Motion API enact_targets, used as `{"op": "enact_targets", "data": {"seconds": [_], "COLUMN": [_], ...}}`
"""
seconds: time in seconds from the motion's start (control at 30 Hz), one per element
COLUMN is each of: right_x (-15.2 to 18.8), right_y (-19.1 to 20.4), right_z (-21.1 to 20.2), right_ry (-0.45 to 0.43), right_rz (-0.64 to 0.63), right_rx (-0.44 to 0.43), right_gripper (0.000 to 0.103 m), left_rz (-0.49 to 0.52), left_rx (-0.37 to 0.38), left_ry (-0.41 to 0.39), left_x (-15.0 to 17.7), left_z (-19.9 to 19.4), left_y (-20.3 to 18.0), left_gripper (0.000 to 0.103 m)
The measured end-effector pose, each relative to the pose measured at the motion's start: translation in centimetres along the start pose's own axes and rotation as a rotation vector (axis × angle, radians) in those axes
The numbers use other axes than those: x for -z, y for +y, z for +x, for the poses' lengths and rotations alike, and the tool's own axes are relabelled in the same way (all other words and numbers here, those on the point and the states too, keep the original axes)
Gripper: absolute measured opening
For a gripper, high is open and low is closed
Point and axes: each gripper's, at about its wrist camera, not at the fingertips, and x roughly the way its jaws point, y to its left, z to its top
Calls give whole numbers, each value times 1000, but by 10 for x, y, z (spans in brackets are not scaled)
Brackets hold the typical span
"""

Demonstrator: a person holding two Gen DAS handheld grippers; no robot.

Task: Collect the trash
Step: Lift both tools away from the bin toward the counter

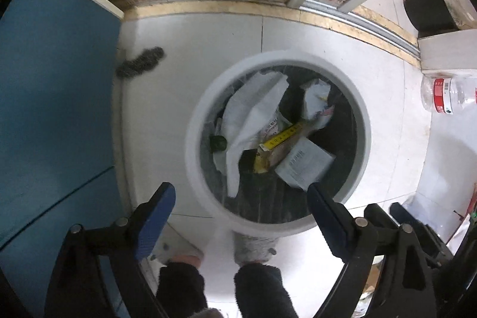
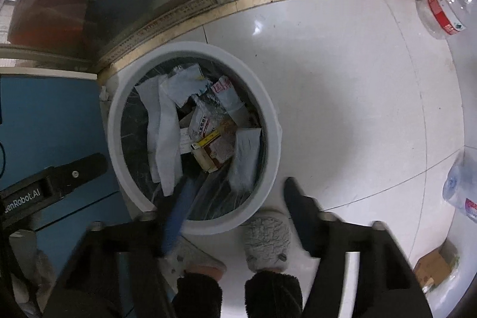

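Observation:
A round white trash bin (image 1: pixel 193 145) with a dark liner stands on the tiled floor, directly below both grippers. Inside it lie a long white paper (image 1: pixel 250 115), a crumpled paper (image 1: pixel 316 100), a carton with a yellow strip (image 1: pixel 280 139) and a folded leaflet (image 1: pixel 307 163). My left gripper (image 1: pixel 240 195) hangs open over the bin's near rim, nothing between its blue pads. In the right wrist view the bin (image 2: pixel 114 133) sits left of centre with the same paper (image 2: pixel 167 133) and carton (image 2: pixel 214 148). My right gripper (image 2: pixel 238 198) is open and empty above the near rim.
A blue cabinet (image 1: pixel 53 109) stands left of the bin and a sliding-door track (image 1: pixel 208 8) runs behind it. Clear plastic bottles (image 2: pixel 444 11) (image 2: pixel 462 187) and a cardboard piece (image 2: pixel 435 267) lie on the floor at the right. A person's grey slippers (image 2: pixel 268 240) touch the bin's near side.

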Motion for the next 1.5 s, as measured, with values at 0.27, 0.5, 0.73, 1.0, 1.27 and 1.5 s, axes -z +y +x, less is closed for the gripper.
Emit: {"op": "enact_targets", "data": {"seconds": [0.27,0.5,0.73,1.0,1.27,1.5], "right_x": [17,40,78,119,144,140], "right_y": [22,39,54,60,57,85], "right_z": [-82,-185,-304,-430,-504,-527], "right_ry": [-67,-122,-195,-267,-298,-267], "right_rz": [-44,-63,-89,-111,-123,-174], "right_rx": [72,90,108,98,74,-69], "right_gripper": [103,103,103,103,103,103], "left_rz": [34,38,61,108,92,-55], "left_rx": [-152,-189,-186,-162,-109,-99], "left_ry": [-167,-221,-277,-323,-359,-443], "left_x": [31,74,118,170,202,214], "left_z": [-92,-180,-275,-370,-422,-475], "left_y": [5,7,-4,-20,-23,23], "left_gripper": [90,90,90,90,90,90]}}
